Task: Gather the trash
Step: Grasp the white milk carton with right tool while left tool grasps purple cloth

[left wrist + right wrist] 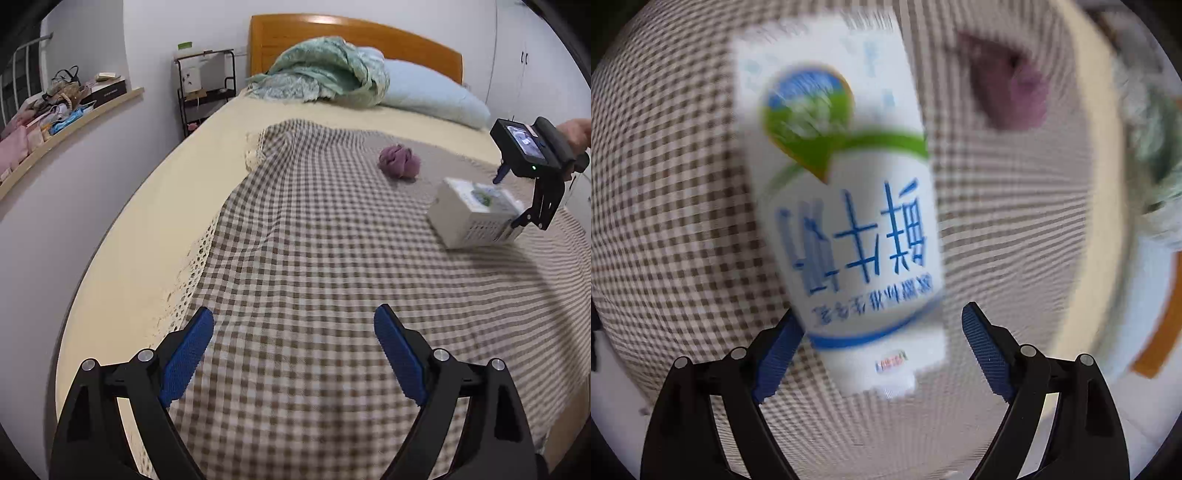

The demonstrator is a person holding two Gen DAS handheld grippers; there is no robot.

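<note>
1. The task looks to be at its beginning. Two things that may be trash lie on the brown-and-white checked cloth (pixel 314 258) spread over the bed (pixel 122 258): a white rectangular milk carton with blue writing and a green logo (pixel 476 214), and a crumpled purple wad, maybe paper or cloth (pixel 399 161). Neither is picked up yet, and I see no bin or bag in either view.

2. The right gripper (pixel 506 199) hangs over the carton with its jaws spread. In the right wrist view the carton (pixel 846 206) lies between the two blue fingers (pixel 984 350), which stand apart. The picture is blurred, so I cannot tell if the left-side pad touches the carton; the grasp does not seem closed.

3. The left gripper (pixel 293 354) is released and holds nothing. It hovers above the checked cloth, well apart from both items.

4. The left wrist view shows the whole scene: the wooden headboard (pixel 354 40), the pale blue pillow (pixel 428 92), the green blanket (pixel 325 70), and the right gripper from outside. The right wrist view shows instead the carton's printed face and the purple wad (pixel 1008 88) beyond it.
</note>
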